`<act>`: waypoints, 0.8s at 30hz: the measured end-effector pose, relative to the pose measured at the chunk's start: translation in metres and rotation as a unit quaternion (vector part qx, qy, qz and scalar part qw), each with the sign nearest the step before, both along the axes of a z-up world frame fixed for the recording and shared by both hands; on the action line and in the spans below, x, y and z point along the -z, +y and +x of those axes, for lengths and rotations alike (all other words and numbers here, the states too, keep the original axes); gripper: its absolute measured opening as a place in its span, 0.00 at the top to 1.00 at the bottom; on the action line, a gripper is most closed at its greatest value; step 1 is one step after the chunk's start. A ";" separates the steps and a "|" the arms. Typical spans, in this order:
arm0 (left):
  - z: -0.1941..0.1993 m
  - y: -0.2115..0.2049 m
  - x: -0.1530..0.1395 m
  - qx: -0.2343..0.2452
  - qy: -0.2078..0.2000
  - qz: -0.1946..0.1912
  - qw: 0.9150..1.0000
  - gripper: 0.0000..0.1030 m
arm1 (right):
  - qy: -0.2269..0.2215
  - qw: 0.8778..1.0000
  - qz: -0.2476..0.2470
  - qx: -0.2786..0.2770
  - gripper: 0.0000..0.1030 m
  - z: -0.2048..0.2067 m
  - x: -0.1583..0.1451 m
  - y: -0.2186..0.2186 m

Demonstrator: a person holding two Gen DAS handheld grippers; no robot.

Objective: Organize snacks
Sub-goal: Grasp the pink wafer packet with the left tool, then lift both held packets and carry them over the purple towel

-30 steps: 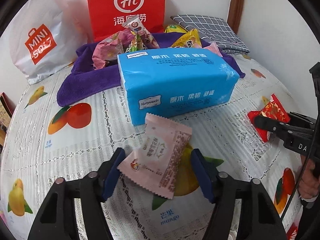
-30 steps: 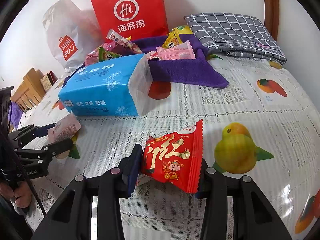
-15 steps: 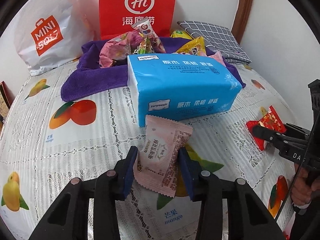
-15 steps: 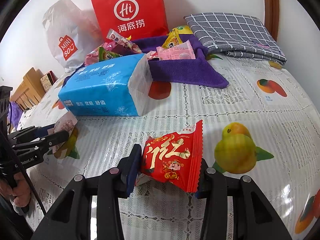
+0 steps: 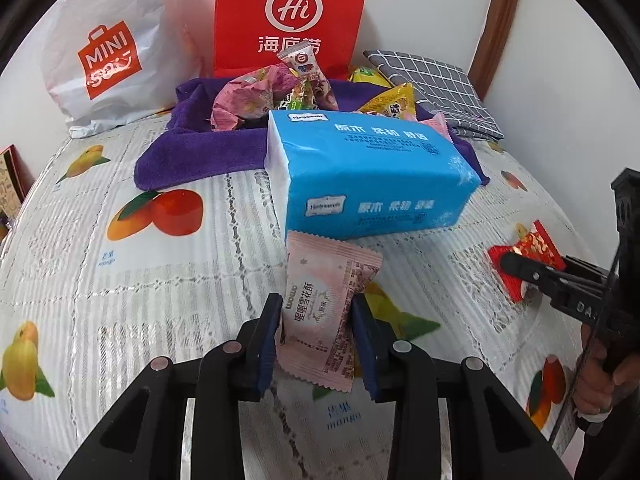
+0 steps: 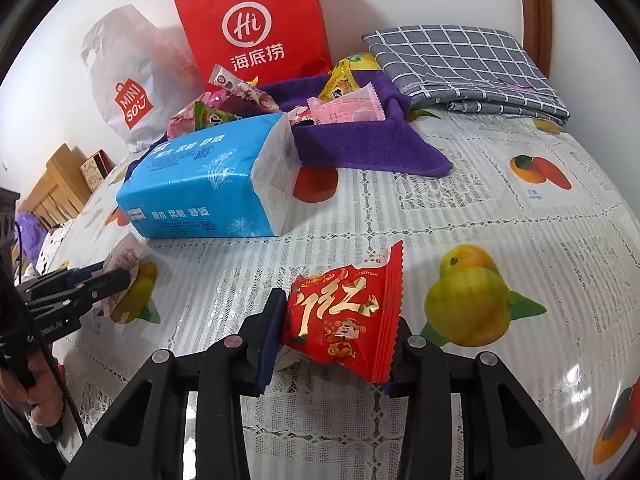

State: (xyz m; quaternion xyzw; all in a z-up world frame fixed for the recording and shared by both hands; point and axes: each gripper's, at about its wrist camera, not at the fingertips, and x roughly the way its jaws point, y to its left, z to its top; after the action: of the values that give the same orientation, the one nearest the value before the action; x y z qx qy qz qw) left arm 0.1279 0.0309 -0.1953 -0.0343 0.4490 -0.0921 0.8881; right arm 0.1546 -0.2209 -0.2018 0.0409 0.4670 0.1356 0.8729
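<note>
At lower centre of the left wrist view, a pale pink crinkly foil snack packet (image 5: pixel 324 312) is being closed upon by the left gripper (image 5: pixel 316 340), the jaws pinching its lower sides. At lower centre of the right wrist view, a red glossy foil snack packet (image 6: pixel 344 312) is clamped by the right gripper (image 6: pixel 332 340). Both are judged light, crushable and slippery, best taken by the sealed edges.

Fruit-print tablecloth (image 5: pixel 120 280) under tissue pack (image 5: pixel 372 184), purple towel (image 5: pixel 200 156)

Two grippers: the left gripper (image 5: pixel 316 320) and the right gripper (image 6: pixel 334 328). One pink snack packet (image 5: pixel 326 312), one red snack packet (image 6: pixel 348 316), one blue tissue pack (image 5: pixel 368 184), one purple towel (image 5: pixel 192 156), one red paper bag (image 5: pixel 292 16), one white plastic bag (image 5: pixel 116 52), one folded checked cloth (image 6: pixel 464 64).
</note>
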 end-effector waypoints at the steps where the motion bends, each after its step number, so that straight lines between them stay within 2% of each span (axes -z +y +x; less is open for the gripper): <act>1: -0.003 0.001 -0.001 0.000 0.001 -0.003 1.000 0.68 | -0.002 1.000 -0.002 -0.001 0.62 -0.001 -0.002 0.001; 10: -0.011 0.014 -0.025 -0.002 -0.009 -0.039 0.999 0.68 | -0.025 1.000 0.011 -0.014 0.62 -0.004 -0.038 0.014; 24: -0.005 0.013 -0.066 0.000 -0.026 -0.043 0.999 0.68 | -0.050 0.998 0.026 -0.012 0.62 0.006 -0.082 0.026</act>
State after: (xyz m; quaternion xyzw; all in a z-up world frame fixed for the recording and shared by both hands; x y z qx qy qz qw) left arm 0.1230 0.0442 -0.1293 -0.0699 0.4210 -0.1124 0.8974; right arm 0.1610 -0.1947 -0.1194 0.0510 0.4198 0.1604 0.8919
